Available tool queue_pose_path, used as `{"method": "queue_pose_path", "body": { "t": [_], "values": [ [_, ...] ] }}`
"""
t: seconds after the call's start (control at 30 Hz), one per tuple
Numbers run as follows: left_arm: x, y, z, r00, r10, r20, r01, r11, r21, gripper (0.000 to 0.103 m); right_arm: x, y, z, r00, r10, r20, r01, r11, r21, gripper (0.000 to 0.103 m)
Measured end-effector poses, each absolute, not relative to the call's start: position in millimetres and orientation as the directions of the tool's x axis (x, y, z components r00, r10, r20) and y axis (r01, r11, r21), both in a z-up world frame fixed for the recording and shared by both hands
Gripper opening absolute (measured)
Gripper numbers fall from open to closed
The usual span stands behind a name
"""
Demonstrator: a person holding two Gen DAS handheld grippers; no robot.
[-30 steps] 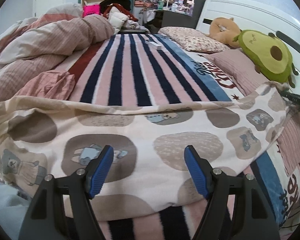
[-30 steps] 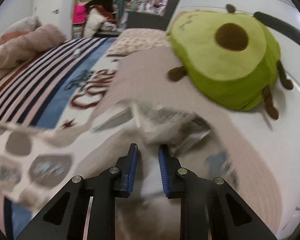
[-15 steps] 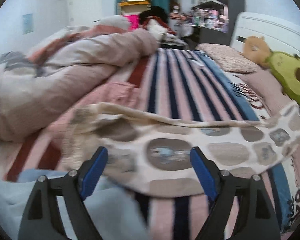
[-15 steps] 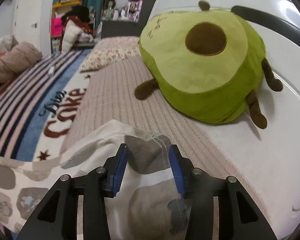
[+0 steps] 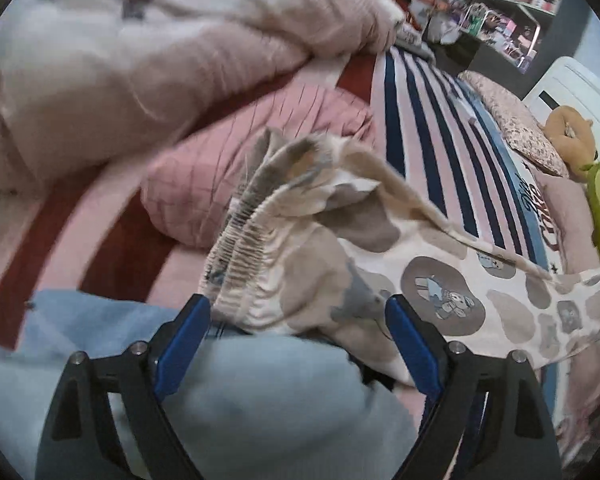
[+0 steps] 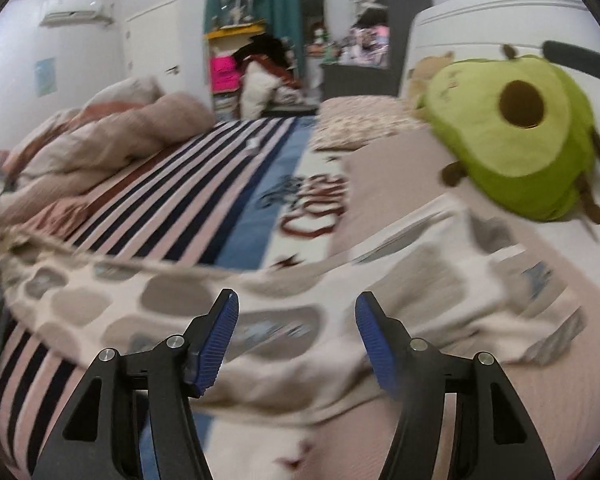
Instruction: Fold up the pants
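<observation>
The cream pants [image 5: 440, 292] with grey bear patches lie stretched across the striped bed. In the left wrist view their gathered elastic waistband [image 5: 244, 256] is bunched just beyond my left gripper [image 5: 296, 308]. That gripper stands wide open and its blue pads do not touch the cloth. In the right wrist view the pants [image 6: 172, 300] run from the left edge to the leg ends [image 6: 520, 280] near the plush. My right gripper [image 6: 296, 300] hovers over the legs, its jaws opening, with the cloth lying below them and not pinched.
A bunched pink duvet [image 5: 140, 60] and a pink checked cushion [image 5: 228, 160] lie beyond the waistband. Light blue fabric [image 5: 260, 380] lies under the left gripper. A green avocado plush [image 6: 512, 136] and a floral pillow [image 6: 360, 120] rest by the white headboard [image 6: 480, 28].
The left gripper has swung left along the pants to the waistband end and opened wider. The right gripper has let go of the leg end, widened its jaws and drawn back.
</observation>
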State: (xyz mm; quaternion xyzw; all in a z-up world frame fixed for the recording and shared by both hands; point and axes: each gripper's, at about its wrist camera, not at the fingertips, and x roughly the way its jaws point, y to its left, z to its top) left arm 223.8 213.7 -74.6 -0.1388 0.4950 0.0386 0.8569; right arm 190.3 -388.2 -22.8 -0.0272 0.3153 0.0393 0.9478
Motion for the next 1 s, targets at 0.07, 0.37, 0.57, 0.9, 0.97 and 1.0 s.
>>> {"method": "queue_pose_path", "body": {
  "t": [0.07, 0.37, 0.57, 0.9, 0.97, 1.0],
  "values": [
    [235.3, 221.0, -84.6, 0.471, -0.069, -0.879, -0.201, 0.962, -0.183, 0.087, 184.6, -375.2, -27.6, 0.785, 0.083, -0.613, -0.116, 0.993, -0.014, 0.057],
    [248.7, 227.0, -113.2, 0.43, -0.273, -0.86, -0.163, 0.914, -0.372, 0.049, 171.2, -351.7, -31.7, 0.76, 0.111, -0.64, -0.12, 0.992, 0.029, 0.057],
    [238.9, 199.1, -90.1, 0.516, -0.291, -0.806, -0.037, 0.932, -0.36, 0.008, 164.9, -344.9, -26.3, 0.761, 0.133, -0.635, -0.131, 0.99, 0.05, 0.057],
    [202.5, 223.3, 3.2, 0.719, -0.216, -0.661, -0.046, 0.934, -0.355, 0.007, 139.7, -343.2, -13.1, 0.758, 0.193, -0.623, -0.162, 0.981, 0.106, 0.057],
    [187.1, 236.3, 18.5, 0.743, -0.202, -0.638, -0.058, 0.93, -0.362, 0.007, 134.5, -340.2, -11.3, 0.754, 0.199, -0.626, -0.178, 0.979, 0.097, 0.057],
    [178.1, 243.4, 25.5, 0.748, -0.192, -0.635, -0.067, 0.93, -0.361, 0.007, 130.0, -337.6, -9.7, 0.752, 0.2, -0.628, -0.185, 0.979, 0.091, 0.057]
  ]
}}
